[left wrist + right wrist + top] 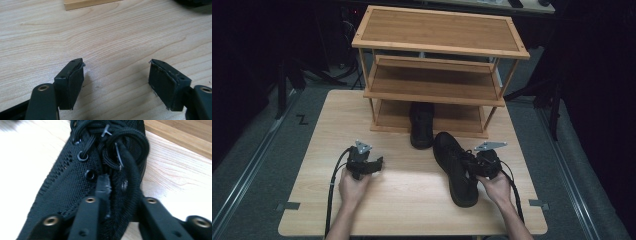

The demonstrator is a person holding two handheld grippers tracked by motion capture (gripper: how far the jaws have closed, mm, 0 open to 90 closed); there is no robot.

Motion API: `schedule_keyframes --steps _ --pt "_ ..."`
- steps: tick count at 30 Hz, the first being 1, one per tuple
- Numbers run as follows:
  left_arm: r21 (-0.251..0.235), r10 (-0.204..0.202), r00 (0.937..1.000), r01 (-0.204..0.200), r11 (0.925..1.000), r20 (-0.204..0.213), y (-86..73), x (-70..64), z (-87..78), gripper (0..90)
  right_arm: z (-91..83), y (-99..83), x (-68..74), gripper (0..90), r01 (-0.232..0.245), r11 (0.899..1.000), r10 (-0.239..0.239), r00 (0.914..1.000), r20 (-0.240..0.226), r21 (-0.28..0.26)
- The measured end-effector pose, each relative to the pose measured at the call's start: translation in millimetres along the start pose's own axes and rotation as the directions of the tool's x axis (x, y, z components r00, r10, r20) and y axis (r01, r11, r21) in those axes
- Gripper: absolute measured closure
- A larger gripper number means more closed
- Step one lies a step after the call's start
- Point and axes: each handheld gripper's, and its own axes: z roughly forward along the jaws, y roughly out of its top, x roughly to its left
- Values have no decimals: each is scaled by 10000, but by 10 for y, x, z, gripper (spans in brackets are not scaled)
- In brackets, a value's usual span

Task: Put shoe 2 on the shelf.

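Observation:
A black lace-up shoe [454,170] lies on the table, toe toward the shelf. My right gripper [472,165] is shut on its upper beside the laces; in the right gripper view the jaws [117,192] pinch the knit edge of the shoe [60,185] near the eyelets. A second black shoe [421,124] stands with its heel end under the bottom tier of the wooden shelf rack [437,35]. My left gripper [378,163] hovers low over bare tabletop left of centre, open, with nothing between its pads [116,72].
The three-tier wooden rack fills the back of the light wooden table [407,200]; its base edge [87,3] shows ahead of my left gripper. Dark floor and stands surround the table. Cables trail from both grippers toward the front edge.

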Motion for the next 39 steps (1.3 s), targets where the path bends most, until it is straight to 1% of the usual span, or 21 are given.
schedule_keyframes --steps 1,2,5,11,13,14,15,17,22,26,28,31,37,39 --pt "0 -1 10000 1 10000 2 0 0 0 288 -18 2 -6 839 -76 9999 75 9999 -94 -89" --pt "1 1 10000 -1 10000 1 0 0 0 288 -31 6 -2 852 -147 9999 147 9999 -17 -59" --pt "1 1 10000 -1 10000 1 0 0 0 288 -54 7 -22 867 -385 9991 385 9993 -26 -154" --pt "2 -2 10000 2 10000 -4 0 -1 0 288 -120 -9 -100 874 -759 9966 757 9971 -77 -323" --pt "-1 -4 10000 4 10000 -6 0 -2 0 287 -144 -17 -127 874 -807 9960 808 9967 10 -372" --pt "-1 -6 10000 6 10000 -7 0 -2 0 287 -157 -21 -145 874 -890 9952 889 9960 -57 -403" --pt "-2 -7 10000 7 10000 -8 0 -2 0 287 -170 -23 -161 874 -909 9948 905 9958 -109 -466" --pt "-1 -8 10000 8 10000 -9 0 -2 0 287 -198 -20 -173 874 -885 9945 884 9961 -29 -556" --pt "0 -9 10000 9 10000 -9 0 -3 0 287 -253 0 -218 873 -1035 9910 1051 9944 143 -844" --pt "-2 -9 10000 9 10000 -9 0 -3 0 287 -279 45 -246 872 -1061 9894 1098 9934 328 -989" --pt "-2 -9 10000 9 10000 -9 0 -3 0 287 -289 73 -257 872 -1116 9884 1154 9928 321 -1026" --pt "-1 -6 10000 6 10000 -9 0 -2 0 287 -295 100 -280 872 -1218 9845 1258 9918 240 -1263" --pt "-2 -6 10000 6 10000 -9 0 -3 0 286 -305 181 -299 873 -1183 9849 1252 9910 481 -1266" --pt "-1 -5 10000 5 10000 -8 0 -3 0 286 -315 207 -314 873 -1255 9825 1332 9899 481 -1379"
